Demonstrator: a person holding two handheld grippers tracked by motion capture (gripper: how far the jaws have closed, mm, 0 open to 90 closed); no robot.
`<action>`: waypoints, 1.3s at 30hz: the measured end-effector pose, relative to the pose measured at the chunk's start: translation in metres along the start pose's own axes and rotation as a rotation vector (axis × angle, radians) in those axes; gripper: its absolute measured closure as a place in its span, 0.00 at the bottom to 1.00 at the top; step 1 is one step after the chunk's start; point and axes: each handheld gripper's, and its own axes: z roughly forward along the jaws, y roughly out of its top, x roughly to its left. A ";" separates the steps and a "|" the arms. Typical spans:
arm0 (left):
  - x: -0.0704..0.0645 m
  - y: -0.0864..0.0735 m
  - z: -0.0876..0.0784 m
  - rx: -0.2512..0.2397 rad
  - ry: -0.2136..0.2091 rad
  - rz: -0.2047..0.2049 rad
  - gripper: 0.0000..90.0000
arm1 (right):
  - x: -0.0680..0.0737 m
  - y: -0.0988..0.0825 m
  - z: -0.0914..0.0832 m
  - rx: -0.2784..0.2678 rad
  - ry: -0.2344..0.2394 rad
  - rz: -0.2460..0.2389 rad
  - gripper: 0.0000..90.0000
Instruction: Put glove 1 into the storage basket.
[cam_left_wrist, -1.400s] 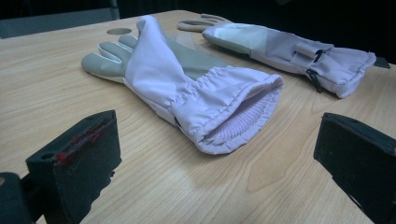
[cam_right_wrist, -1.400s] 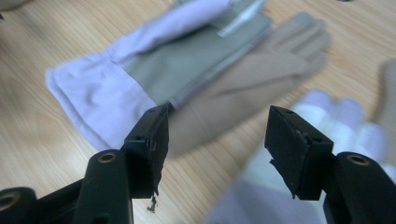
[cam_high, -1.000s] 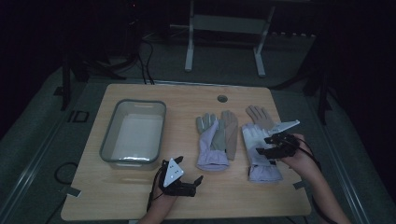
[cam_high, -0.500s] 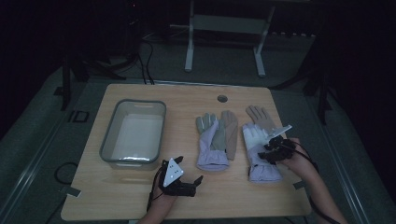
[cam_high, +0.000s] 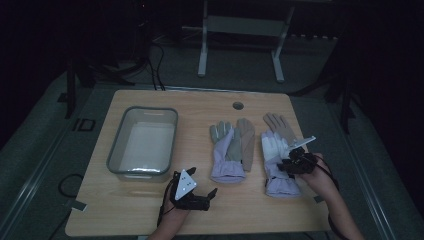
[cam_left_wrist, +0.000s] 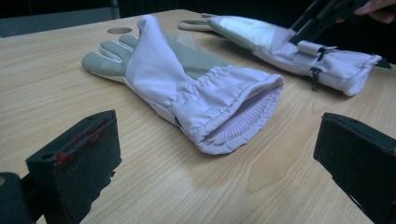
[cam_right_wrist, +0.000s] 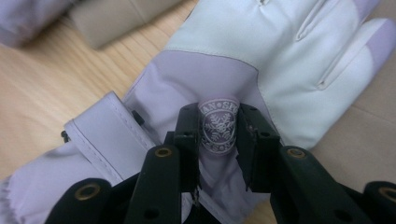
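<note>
Right gripper (cam_right_wrist: 218, 135) is down on the right glove (cam_high: 278, 160), which lies flat at the right of the worktop (cam_high: 150, 210). Its fingers (cam_right_wrist: 187, 140) have just been closing and now pinch a raised fold of lilac fabric bearing the snowflake badge (cam_right_wrist: 217, 129).

Left gripper (cam_high: 200, 197) rests low on the worktop, fingers spread wide, nothing between them. The left glove (cam_left_wrist: 187, 88) lies just beyond, cuff opening toward them.
</note>
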 end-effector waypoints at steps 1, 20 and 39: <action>0.000 0.000 0.000 0.000 0.000 0.000 0.01 | 0.002 0.001 -0.007 -0.024 0.004 0.021 0.81; 0.000 0.000 0.000 0.001 0.003 0.001 0.01 | 0.016 0.053 -0.069 -0.152 -0.033 -0.009 0.85; 0.000 0.000 0.000 -0.003 0.004 -0.001 0.01 | 0.075 0.137 -0.061 -0.163 -0.001 -0.044 0.85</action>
